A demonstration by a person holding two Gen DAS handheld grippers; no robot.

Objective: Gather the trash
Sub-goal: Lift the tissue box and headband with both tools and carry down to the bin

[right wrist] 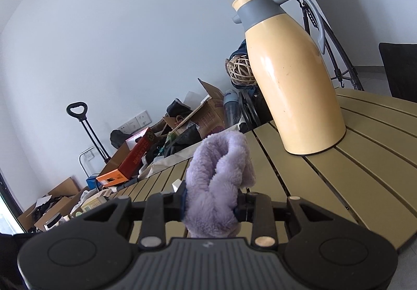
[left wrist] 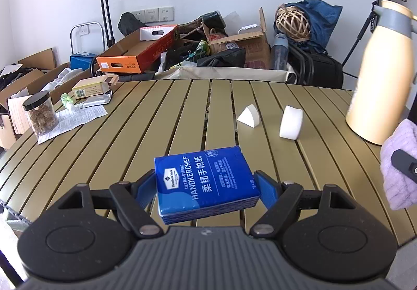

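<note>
Olive-green slatted table: its far edge runs across the left wrist view in front of a heap of cardboard boxes and bags along the white wall. The middle slats lie bare and open between the clutter at the left edge and the jug at the right.

Left edge of table: clear plastic jar with black lid, printed paper sheets, a small green bottle and a yellow-and-white carton, close together.

Left gripper: jaws wide, clamped on a blue plastic-wrapped pack of handkerchief tissues. The pack is raised off the slats. Its long axis runs away from the camera, leaning slightly right; the printed face is up and the lettering reads sideways. Its near end is cut off by the gripper body.

Past the pack: a white wedge-shaped foam piece and a white rounded foam block, apart from each other, both on the table.

Right gripper: jaws nearly closed, clenched on a lilac fluffy cloth bunched upright above the table. The cloth hides the fingertips.

Right side: tall cream-yellow thermos jug with grey collar and handle, standing near the table's rounded edge. A black tripod behind it is partly hidden.
</note>
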